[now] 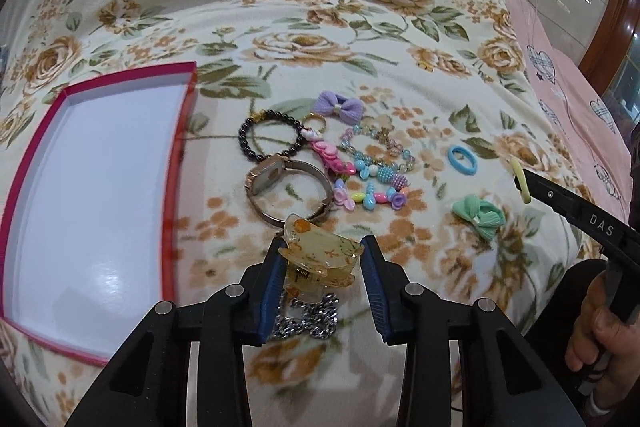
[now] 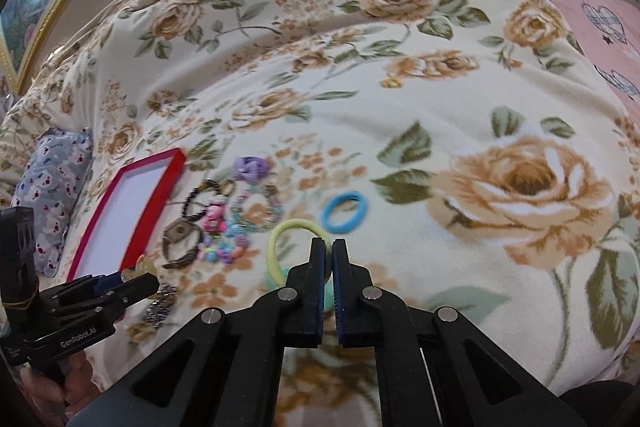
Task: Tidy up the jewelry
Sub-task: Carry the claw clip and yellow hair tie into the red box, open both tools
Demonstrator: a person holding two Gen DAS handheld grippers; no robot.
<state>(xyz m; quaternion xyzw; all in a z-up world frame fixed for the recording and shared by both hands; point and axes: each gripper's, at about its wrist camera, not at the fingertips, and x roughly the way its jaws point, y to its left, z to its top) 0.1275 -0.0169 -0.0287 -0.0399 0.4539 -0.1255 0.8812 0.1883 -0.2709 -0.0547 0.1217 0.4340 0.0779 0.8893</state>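
Jewelry [image 1: 316, 163] lies heaped at the centre of your left wrist view, right of the red-rimmed box [image 1: 48, 147] on the floral blanket [image 1: 320, 27]. Your left gripper [image 1: 320, 259] clamps a yellow hair claw [image 1: 320, 255], low centre. In your right wrist view, your right gripper [image 2: 331, 259] pinches shut on a yellow hair tie [image 2: 280, 239], low centre; the jewelry sits lower left.

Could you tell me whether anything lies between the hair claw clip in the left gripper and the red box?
Nothing visible does. The left gripper holds the amber claw clip above the floral blanket; only bare blanket separates it from the empty red box on its left.
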